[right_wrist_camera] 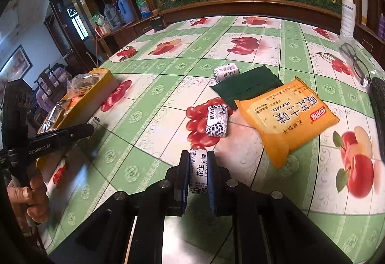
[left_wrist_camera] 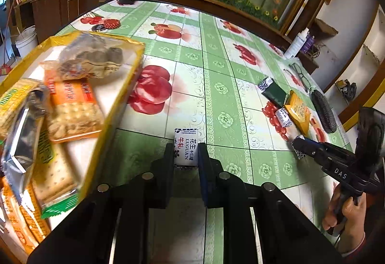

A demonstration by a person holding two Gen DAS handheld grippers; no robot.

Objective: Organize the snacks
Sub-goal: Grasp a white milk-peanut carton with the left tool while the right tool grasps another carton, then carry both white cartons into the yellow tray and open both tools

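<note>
Left wrist view: the left gripper (left_wrist_camera: 185, 152) has its jaws pressed onto a small white nougat candy with black-patterned ends and printed lettering (left_wrist_camera: 185, 149), which sits at about 6 o'clock in the frame. At 9 o'clock lies the shallow yellow-rimmed cardboard tray (left_wrist_camera: 113, 107), already loaded with orange cracker packs, a green-trimmed cracker pack, a silver foil pouch and a clear bag of dark pieces. Toward 3 o'clock, on the green-and-white fruit-print tablecloth (left_wrist_camera: 226, 85), loose snacks remain: a dark green wrapper (left_wrist_camera: 274, 93), an orange biscuit packet (left_wrist_camera: 298, 112) and another small white candy (left_wrist_camera: 283, 117). The right gripper (left_wrist_camera: 299, 146) shows at 4 o'clock, held by a hand (left_wrist_camera: 346, 215).

Right wrist view: the right gripper is clamped on a second white nougat candy, edge-up between the pads (right_wrist_camera: 198, 171), at 6 o'clock. Just beyond it, at 12 o'clock from the fingers, lies another white candy (right_wrist_camera: 217, 121); a further one (right_wrist_camera: 226, 72) rests beside the green wrapper at 1 o'clock, and the orange packet spreads toward 3 o'clock. The tray sits at 9 o'clock, with the left gripper near it.

Judged so, the task is partway: much is in the tray, two candies are in hand, and about four items are left.
</note>
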